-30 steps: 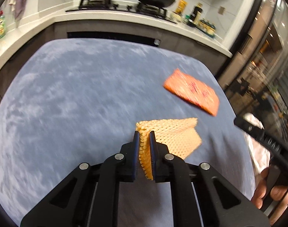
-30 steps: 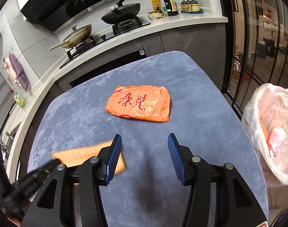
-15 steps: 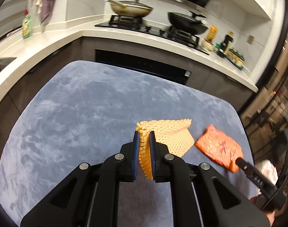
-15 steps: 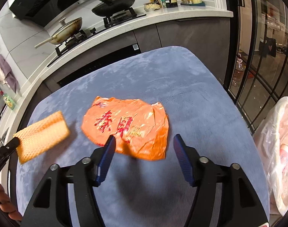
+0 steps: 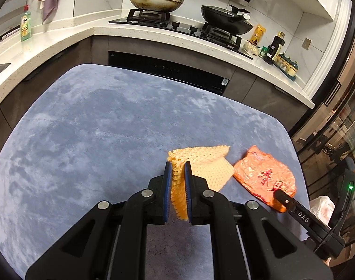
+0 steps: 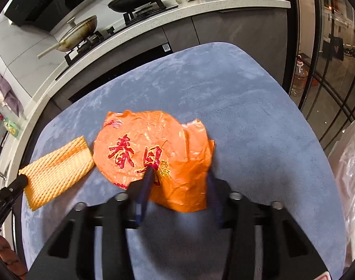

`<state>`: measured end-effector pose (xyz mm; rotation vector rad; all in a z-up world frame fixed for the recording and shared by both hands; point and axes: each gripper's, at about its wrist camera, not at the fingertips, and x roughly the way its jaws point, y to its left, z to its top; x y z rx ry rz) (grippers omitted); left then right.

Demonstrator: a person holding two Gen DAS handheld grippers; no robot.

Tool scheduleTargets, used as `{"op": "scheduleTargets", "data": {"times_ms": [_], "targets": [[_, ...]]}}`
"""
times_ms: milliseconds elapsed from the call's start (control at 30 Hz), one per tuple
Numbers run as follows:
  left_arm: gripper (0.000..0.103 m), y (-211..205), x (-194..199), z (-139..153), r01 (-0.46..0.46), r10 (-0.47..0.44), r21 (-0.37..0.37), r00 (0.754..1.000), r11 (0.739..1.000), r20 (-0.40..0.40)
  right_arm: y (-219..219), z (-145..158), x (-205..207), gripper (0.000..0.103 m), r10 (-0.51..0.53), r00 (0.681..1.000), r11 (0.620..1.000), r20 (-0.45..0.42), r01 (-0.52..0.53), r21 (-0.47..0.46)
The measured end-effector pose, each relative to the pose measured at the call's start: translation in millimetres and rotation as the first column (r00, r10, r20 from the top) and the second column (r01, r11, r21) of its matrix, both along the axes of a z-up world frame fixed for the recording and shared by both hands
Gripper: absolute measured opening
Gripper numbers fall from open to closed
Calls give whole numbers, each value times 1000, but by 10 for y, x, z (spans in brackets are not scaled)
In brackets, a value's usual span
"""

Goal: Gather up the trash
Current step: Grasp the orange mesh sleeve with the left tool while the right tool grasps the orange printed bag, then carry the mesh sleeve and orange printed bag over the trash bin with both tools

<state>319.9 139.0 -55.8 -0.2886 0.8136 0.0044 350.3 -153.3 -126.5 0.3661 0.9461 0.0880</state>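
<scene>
My left gripper is clamped on the foam net, right gripper spread around the orange wrapper; neither is in the trash bag yet.

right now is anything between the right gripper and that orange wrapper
Nothing visible. The right gripper already straddles the near edge of the orange wrapper, one finger over its print. The foam net lies off to the side, held by the left gripper.
</scene>
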Motion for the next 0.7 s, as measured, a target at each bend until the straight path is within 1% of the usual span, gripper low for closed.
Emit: {"op": "scheduleTargets", "data": {"times_ms": [67,133,300,467,700], "targets": [[10,-22,-25,30,8,-8,-7,1000,1000,5,-11,35,-48,28,3,1000,1000,4,-3,2],[10,-49,-57,69,16,-16,-7,1000,1000,11,-11,83,-106,26,10,1000,1000,15,-10,5],[10,-159,-171,199,46,-45,-22,999,999,31,20,345,-308,16,25,997,1000,74,-24,-9],[10,-327,-352,426,85,-83,-15,994,996,75,-38,674,-515,14,18,990,1000,140,-16,-13],[10,-587,-599,759,138,-136,-9,982,990,135,-324,1102,-868,14,-26,972,1000,232,28,-7]]}}
